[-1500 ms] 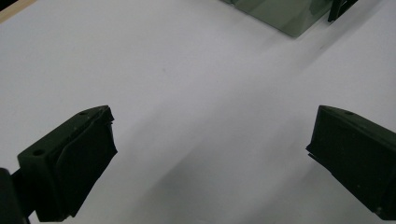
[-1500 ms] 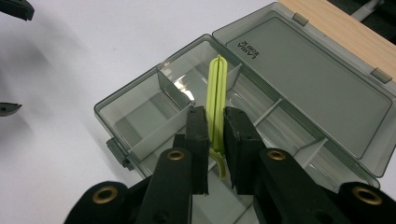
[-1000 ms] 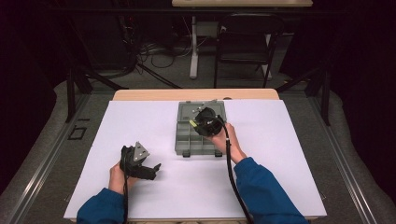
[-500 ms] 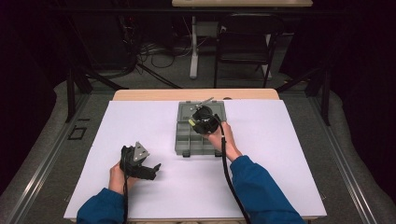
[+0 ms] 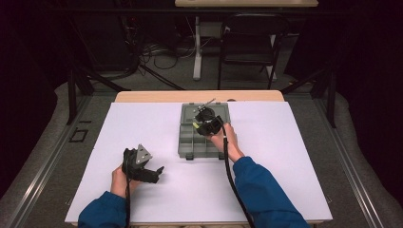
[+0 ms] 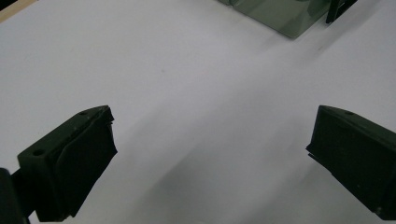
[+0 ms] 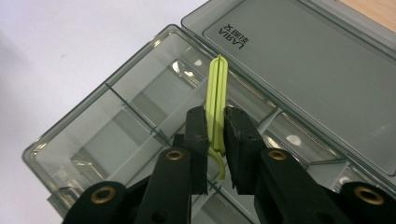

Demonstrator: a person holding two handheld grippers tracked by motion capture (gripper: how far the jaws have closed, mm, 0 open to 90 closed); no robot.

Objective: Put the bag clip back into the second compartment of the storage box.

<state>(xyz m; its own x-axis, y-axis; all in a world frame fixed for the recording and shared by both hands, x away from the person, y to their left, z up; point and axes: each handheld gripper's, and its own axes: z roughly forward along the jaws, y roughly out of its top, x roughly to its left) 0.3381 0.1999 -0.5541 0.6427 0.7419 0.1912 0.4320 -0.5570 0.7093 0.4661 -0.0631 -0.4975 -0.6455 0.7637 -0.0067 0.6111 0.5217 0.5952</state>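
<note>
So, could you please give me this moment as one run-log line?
right gripper: shut on rubber band, above open box | left gripper: open, idle above white table

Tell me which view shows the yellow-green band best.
The right gripper view: the band stands pinched flat between the right gripper jaws, above the open box. The high view gives just a speck of it; the left gripper view shows a box corner.

Smoky clear plastic compartment box (image 5: 204, 137) is lying open at the centre back of the white tabletop (image 5: 285, 156); its lid (image 5: 216, 109) is lying flat behind it, toward the far edge.
</note>
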